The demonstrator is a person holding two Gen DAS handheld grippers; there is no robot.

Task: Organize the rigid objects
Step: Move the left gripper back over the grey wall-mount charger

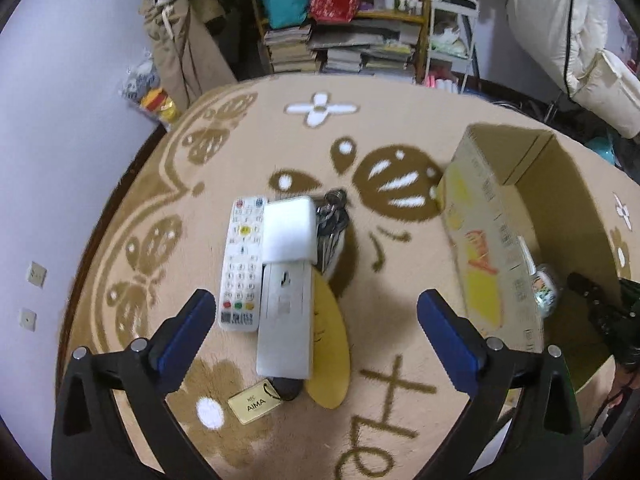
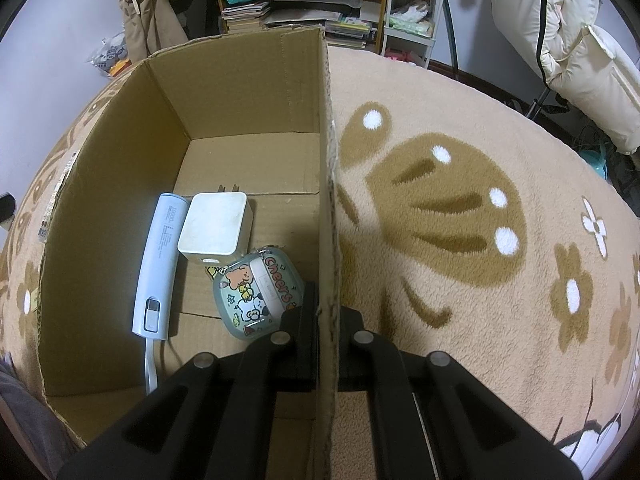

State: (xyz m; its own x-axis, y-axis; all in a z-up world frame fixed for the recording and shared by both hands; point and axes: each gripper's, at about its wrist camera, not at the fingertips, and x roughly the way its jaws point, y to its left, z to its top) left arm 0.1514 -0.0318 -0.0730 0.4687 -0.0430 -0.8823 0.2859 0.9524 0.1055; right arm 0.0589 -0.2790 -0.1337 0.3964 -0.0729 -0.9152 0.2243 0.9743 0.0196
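On the carpet lies a pile: a white remote (image 1: 242, 264), a white foam block (image 1: 290, 230) on a long grey-white device (image 1: 285, 320), a bunch of keys (image 1: 332, 216), a yellow banana-shaped item (image 1: 331, 360) and an AIMA key tag (image 1: 254, 402). My left gripper (image 1: 316, 328) hovers open just in front of the pile, nothing between its blue pads. The cardboard box (image 1: 492, 248) stands to the right. My right gripper (image 2: 329, 320) is shut on the right wall of the box (image 2: 240, 88). Inside lie a pale blue power bank (image 2: 160, 264), a white charger (image 2: 216, 224) and a cartoon case (image 2: 256, 290).
The beige patterned carpet (image 2: 480, 280) spreads to the right of the box. A shelf with stacked books and bags (image 1: 344, 40) stands at the back, hanging clothes (image 1: 176, 40) to its left. White bedding (image 2: 568, 48) sits at the far right. The wall (image 1: 48, 160) runs along the left.
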